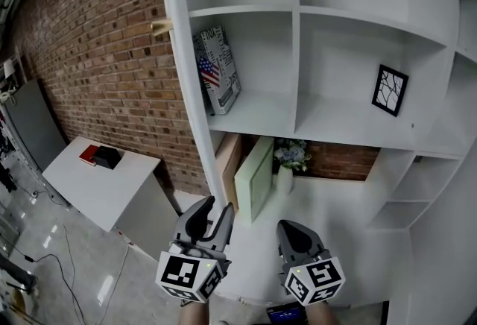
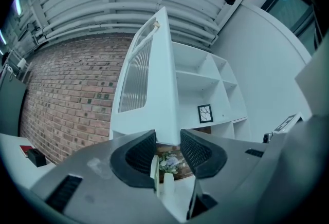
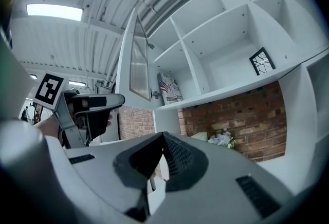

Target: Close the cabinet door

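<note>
- Filling the upper right of the head view: white shelf cabinet (image 1: 298, 12), open compartments in rows.
- To its left, and again behind the gap under the lowest shelf: brick wall (image 1: 97, 55).
- Swung wide open on the cabinet's left side: cabinet door (image 1: 181, 70), edge-on in the head view. Running from the top of the frame down to the grippers, with a ribbed pane in its upper half in the left gripper view.
- Under the shelves: white counter (image 1: 343, 204).
- Well off to the left by the bricks: low white table (image 1: 97, 189), with a red book (image 1: 89, 154) and a black object (image 1: 109, 158) side by side on it.
- At the door's bottom edge: left gripper (image 1: 221, 204), jaws spread wide, that edge standing in the gap at the tips. Pad contact with it not to be made out.
- Just beside it, on the shelf side and clear of the door: right gripper (image 1: 292, 228), jaws closed tight on nothing, aimed at the recess above the counter.
- Upright beneath the lowest shelf: pale green panel (image 1: 253, 178), just right of a wood-coloured board (image 1: 229, 156).
- Leaning in the compartment nearest the door: flag-printed box (image 1: 218, 70).
- Propped in the next compartment to the right: black-framed picture (image 1: 390, 90).
- Beside the green panel: flowers (image 1: 291, 154) in a white vase (image 1: 285, 180).
</note>
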Available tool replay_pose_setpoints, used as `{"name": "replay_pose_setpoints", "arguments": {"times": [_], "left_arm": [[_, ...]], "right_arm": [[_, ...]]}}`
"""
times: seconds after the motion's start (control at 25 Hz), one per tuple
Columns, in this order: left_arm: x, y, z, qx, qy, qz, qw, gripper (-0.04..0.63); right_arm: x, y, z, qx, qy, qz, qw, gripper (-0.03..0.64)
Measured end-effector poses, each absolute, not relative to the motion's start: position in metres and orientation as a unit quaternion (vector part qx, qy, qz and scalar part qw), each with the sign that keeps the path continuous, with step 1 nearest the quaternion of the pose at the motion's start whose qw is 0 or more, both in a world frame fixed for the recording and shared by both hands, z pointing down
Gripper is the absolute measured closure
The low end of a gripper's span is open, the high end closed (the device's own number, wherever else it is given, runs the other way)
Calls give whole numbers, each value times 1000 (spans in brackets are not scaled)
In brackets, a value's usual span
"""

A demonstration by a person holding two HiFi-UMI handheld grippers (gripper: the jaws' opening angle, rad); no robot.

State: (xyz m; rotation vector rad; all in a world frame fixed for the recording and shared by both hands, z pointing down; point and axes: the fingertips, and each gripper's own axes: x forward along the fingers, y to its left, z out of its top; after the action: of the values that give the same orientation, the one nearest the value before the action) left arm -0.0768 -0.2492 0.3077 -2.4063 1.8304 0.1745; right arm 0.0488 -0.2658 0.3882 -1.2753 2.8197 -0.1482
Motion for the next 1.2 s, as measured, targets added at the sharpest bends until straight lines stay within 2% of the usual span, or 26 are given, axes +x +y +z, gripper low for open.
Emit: {"name": "replay_pose_setpoints", "arguments": {"times": [0.72, 1.2], "left_arm": [[-31, -288, 305, -788, 609, 45, 79, 443], [0, -327, 306, -802, 590, 49, 80, 445]], "right_arm": [[121, -299, 391, -434, 900, -47, 20, 615], [138, -321, 393, -435, 899, -45, 17, 615]]}}
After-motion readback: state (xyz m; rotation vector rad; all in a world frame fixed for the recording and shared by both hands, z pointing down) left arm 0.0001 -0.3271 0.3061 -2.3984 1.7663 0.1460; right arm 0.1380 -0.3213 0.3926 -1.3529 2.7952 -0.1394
